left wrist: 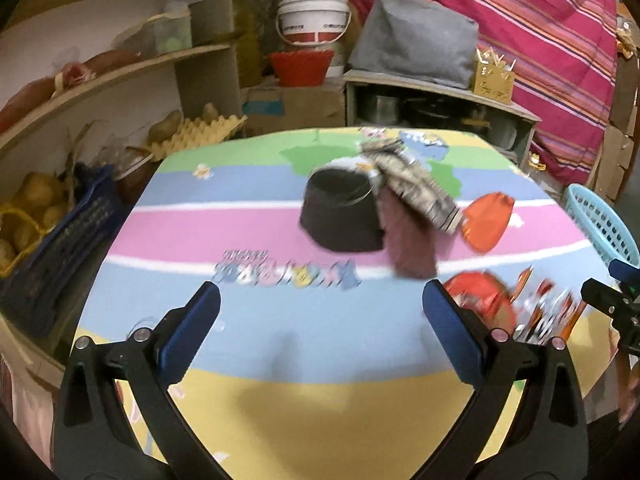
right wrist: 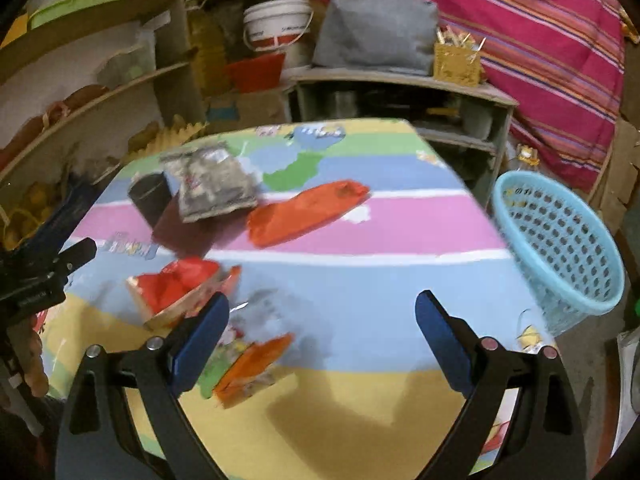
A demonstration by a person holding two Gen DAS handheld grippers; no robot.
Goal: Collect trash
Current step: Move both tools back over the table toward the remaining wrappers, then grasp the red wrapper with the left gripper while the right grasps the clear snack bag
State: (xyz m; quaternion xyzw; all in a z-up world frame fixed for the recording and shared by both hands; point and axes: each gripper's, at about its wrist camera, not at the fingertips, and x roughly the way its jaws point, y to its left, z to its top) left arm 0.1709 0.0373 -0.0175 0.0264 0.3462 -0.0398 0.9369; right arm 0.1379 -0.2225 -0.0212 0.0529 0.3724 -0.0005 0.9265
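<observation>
Right wrist view shows the right gripper (right wrist: pixel 322 312) with fingers spread wide and empty above the table (right wrist: pixel 360 280); lower it squarely over the nearest orange wrapper (right wrist: pixel 256 368), then carry to the blue basket (right wrist: pixel 560 248).

Left gripper (left wrist: pixel 320 300): black arched arms, blue flat fingers (left wrist: pixel 192 332), round silver and pinkish screws at pivots. Right gripper (right wrist: pixel 322 312): same build, blue fingers (right wrist: pixel 440 344). Bare skin of left hand (right wrist: pixel 30 356) visible
</observation>
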